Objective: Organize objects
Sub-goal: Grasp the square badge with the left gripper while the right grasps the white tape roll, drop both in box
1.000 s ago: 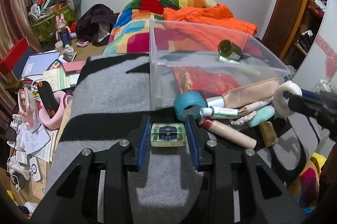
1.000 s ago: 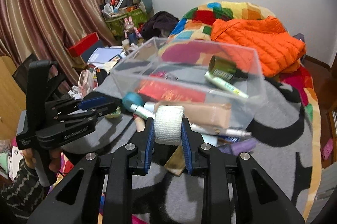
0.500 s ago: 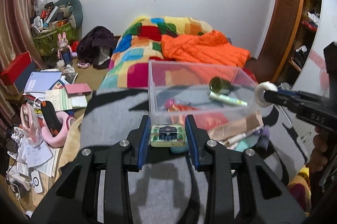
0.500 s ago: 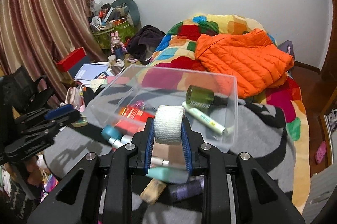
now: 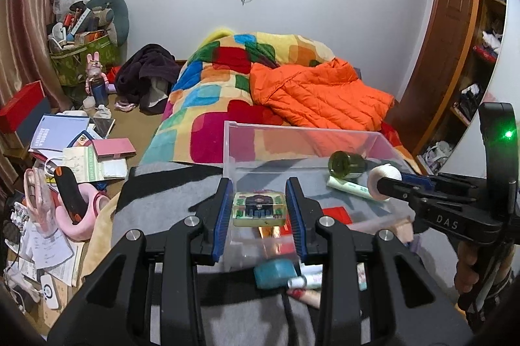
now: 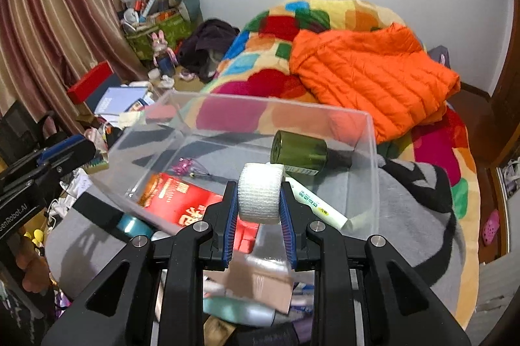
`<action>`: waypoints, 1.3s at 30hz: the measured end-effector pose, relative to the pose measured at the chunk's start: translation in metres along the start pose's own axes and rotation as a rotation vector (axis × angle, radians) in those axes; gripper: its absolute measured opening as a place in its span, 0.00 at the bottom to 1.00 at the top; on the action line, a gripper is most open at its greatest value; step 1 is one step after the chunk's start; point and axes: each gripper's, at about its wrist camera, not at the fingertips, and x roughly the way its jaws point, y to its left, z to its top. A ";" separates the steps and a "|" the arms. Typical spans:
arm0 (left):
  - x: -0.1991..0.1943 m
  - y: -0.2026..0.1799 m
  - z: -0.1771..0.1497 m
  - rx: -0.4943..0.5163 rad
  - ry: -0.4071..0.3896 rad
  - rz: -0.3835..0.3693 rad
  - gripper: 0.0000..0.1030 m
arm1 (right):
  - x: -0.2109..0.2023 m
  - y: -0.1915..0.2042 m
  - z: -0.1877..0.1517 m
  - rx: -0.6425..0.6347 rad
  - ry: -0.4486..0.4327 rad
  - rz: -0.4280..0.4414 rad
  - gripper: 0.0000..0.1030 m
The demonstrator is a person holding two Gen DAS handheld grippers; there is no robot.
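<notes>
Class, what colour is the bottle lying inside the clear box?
Dark olive green bottle, clearest in the right wrist view.

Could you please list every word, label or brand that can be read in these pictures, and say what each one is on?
"DAS": on the body of the right gripper, seen from the left wrist.
"enRobot.AI", its start cut off: on the body of the left gripper, seen from the right wrist.
Red packet in the clear bin: large characters, too blurred to read.
Pale tube, small green box, floor booklet: print too small.

One clear bin (image 6: pixel 370 151) — one green bottle (image 6: pixel 299 151), one tube (image 6: pixel 317 204).
</notes>
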 end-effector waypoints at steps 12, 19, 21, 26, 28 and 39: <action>0.041 -0.007 0.004 0.001 0.099 -0.028 0.32 | 0.026 -0.005 -0.001 0.002 0.093 -0.011 0.22; 0.029 -0.011 0.005 0.020 0.090 -0.035 0.33 | 0.009 0.000 -0.004 -0.014 0.054 -0.030 0.46; 0.023 -0.012 0.006 0.028 0.086 -0.038 0.41 | 0.003 0.004 -0.004 -0.025 0.037 -0.036 0.47; 0.003 -0.012 0.002 0.038 0.044 -0.025 0.62 | -0.021 0.006 -0.008 -0.030 -0.015 -0.030 0.55; -0.003 -0.011 -0.002 0.042 0.038 -0.020 0.63 | -0.030 0.004 -0.011 -0.023 -0.034 -0.033 0.58; -0.008 0.005 -0.043 0.010 0.093 0.015 0.66 | -0.060 -0.031 -0.070 0.133 -0.042 -0.075 0.64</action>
